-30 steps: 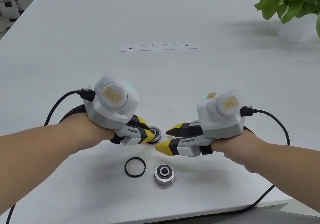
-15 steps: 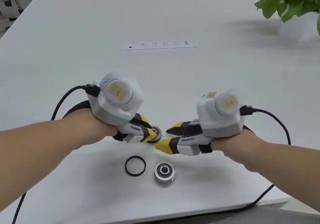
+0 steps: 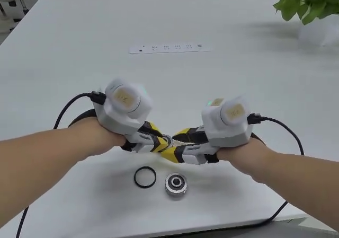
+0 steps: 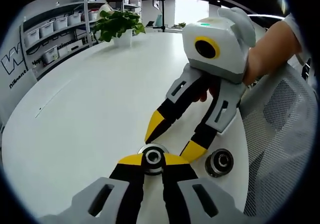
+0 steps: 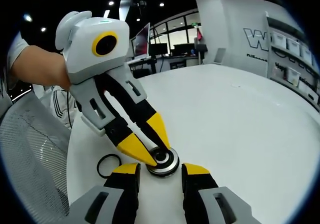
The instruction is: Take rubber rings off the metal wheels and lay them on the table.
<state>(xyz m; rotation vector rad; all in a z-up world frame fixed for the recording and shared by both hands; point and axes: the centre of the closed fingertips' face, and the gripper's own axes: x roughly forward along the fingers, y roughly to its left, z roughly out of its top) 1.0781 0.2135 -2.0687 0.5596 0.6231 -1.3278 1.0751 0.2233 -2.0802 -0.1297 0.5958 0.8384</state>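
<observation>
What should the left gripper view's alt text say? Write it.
The left gripper clamps a metal wheel over a white table. The right gripper, jaws open, points toward it from the upper right; a second wheel lies nearby.

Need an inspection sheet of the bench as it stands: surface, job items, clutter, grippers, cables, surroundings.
Surface: white table, bare parts look clean.
Job's things: wheel held in the left gripper, ring on or off cannot tell; second wheel on the table near the front edge; loose ring beside it, apart.
Clutter: power strip far across the table; nothing else seen.
Grippers: left gripper shut on the wheel; right gripper open, tips close to that wheel, contact unclear.
Cables: left cable and right cable trail over the table, away from the parts.
Surroundings: plant at the far corner; shelves with bins.
</observation>
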